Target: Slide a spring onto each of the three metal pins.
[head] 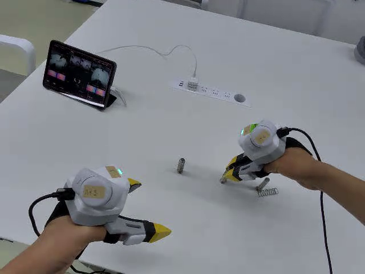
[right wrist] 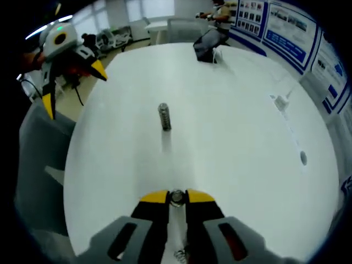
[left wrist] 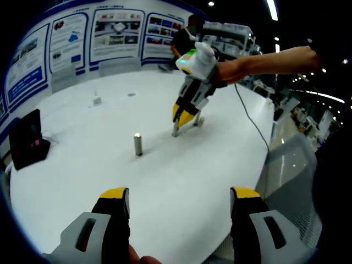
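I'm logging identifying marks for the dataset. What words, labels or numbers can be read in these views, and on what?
No text reads clearly.
Left sticker, tan, on the left gripper: faint marks, too blurred.
Right sticker, tan, on the right gripper: too blurred.
Wall posters: print too small.
Tablet screen: pictures, no legible text.
Power strip: markings too small.

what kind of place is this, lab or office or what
Most likely a lab or showroom: a big white table with a tablet and power strip on it, and blue-and-white posters lining the wall.
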Demonstrator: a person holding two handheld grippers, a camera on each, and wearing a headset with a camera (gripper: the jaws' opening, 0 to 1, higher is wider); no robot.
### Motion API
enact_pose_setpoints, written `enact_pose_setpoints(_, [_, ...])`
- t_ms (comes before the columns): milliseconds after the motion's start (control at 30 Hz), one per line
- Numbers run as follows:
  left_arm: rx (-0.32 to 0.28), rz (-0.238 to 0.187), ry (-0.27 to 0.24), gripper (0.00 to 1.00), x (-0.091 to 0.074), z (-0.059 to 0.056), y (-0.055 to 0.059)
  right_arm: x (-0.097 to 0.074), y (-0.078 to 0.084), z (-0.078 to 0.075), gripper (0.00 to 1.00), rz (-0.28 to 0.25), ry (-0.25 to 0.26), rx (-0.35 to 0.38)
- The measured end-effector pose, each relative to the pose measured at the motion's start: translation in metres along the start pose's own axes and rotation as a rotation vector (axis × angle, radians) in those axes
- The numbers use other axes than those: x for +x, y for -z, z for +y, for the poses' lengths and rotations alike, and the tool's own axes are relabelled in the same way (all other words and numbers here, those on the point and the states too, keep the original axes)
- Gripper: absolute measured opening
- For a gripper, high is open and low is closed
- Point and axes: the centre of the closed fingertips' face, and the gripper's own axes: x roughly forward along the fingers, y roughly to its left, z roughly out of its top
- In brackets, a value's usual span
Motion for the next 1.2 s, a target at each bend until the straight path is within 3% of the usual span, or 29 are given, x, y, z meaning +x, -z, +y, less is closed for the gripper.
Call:
enact_pose_setpoints(433, [-0.004,0.001,-0.003,0.75,-0.001,0.002,0.0,0.014,0.006,0.004,0.13,0.043,-0.001,-0.038])
enact_pose_setpoints(600, [-0.006,0.002,-0.005,0.75,-0.001,0.002,0.0,0.017,0.009,0.002,0.13,0.045,-0.004,-0.02])
enact_pose_setpoints(733, [-0.005,0.002,-0.005,0.75,-0.002,0.002,0.0,0.015,0.009,0.003,0.19,0.043,-0.002,-0.008])
enact_pose_setpoints(1000, [-0.003,-0.003,-0.006,0.76,-0.002,0.003,-0.002,0.005,0.005,0.001,0.32,-0.03,0.016,0.108])
enact_pose_setpoints(1200, [-0.001,-0.009,-0.002,0.76,-0.002,0.001,-0.005,-0.004,0.005,0.002,0.43,-0.065,0.021,0.146])
